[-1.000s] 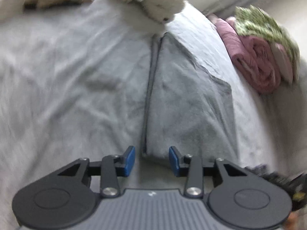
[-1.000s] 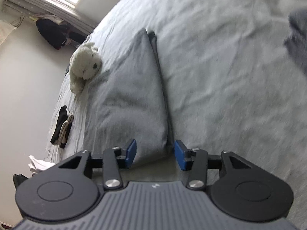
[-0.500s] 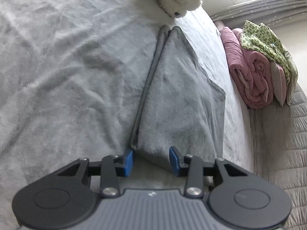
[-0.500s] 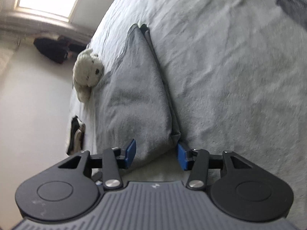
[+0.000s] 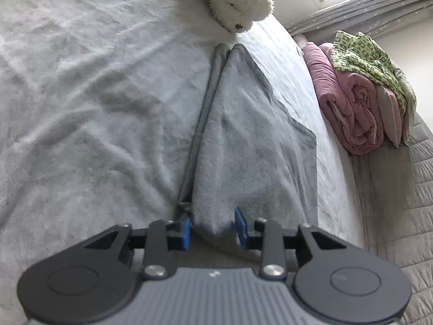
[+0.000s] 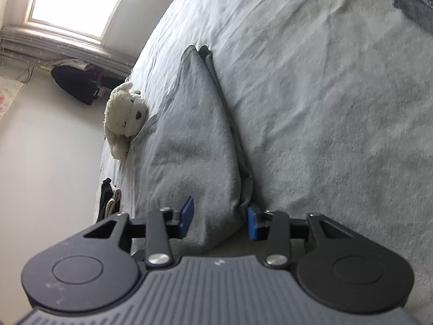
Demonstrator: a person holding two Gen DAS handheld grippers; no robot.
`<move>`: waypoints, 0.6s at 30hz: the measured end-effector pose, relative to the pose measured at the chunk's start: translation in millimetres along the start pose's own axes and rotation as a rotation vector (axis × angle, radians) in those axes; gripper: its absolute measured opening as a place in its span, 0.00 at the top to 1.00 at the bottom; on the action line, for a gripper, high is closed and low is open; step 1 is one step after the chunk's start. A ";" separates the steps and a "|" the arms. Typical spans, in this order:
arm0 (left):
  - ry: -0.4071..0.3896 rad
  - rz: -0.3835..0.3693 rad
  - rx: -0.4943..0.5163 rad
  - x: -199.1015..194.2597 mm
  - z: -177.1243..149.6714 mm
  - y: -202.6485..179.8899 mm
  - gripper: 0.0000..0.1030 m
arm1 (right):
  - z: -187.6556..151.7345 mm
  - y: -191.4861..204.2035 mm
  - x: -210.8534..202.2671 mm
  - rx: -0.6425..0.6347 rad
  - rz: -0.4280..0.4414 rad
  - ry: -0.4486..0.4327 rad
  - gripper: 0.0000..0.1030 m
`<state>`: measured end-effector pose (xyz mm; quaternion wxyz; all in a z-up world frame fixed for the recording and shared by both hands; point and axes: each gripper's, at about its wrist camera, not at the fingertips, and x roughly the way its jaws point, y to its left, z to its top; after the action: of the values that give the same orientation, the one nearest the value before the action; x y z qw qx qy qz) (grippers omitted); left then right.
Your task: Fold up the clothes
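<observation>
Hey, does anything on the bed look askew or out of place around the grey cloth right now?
Only small things. The folded grey cloth has its lower layer peeking out along one long edge, so the layers are not flush. A white plush toy lies just beyond its far corner. Nothing is spilled or damaged.

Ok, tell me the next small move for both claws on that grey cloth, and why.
Probably finish closing. The left claw and right claw each straddle a near corner of the folded grey cloth; both are closing, yet gaps still show beside the pads. Grip firmly before lifting.
</observation>
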<state>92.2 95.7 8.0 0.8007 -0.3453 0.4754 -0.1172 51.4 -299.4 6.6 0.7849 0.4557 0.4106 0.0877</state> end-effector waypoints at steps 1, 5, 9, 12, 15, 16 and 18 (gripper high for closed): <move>-0.004 0.006 0.002 0.0 -0.1 0.0 0.83 | -0.7 0.7 0.4 -0.007 -0.007 -0.004 0.65; -0.020 0.028 0.011 -0.2 -0.9 -0.4 0.90 | -2.5 2.9 0.8 -0.045 -0.045 -0.012 0.81; -0.038 0.043 0.030 -3.0 -3.1 -4.9 0.92 | -5.0 9.3 -0.5 -0.086 -0.057 -0.031 0.87; -0.041 0.044 0.029 -5.7 -2.4 -6.4 0.93 | -6.0 15.2 -2.9 -0.109 -0.050 -0.046 0.88; -0.047 0.022 0.008 -13.5 -0.6 -6.0 0.93 | -3.7 19.5 -10.1 -0.123 -0.032 -0.064 0.89; -0.050 0.014 0.001 -16.6 -0.2 -5.8 0.93 | -3.4 20.6 -11.4 -0.130 -0.027 -0.068 0.89; -0.062 -0.011 -0.015 -25.6 -0.8 -5.4 0.93 | -4.2 21.6 -16.2 -0.141 -0.032 -0.076 0.89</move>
<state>79.0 104.6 28.8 0.8119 -0.3573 0.4491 -0.1073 43.0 -292.7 31.7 0.8314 0.3958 0.3804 0.0863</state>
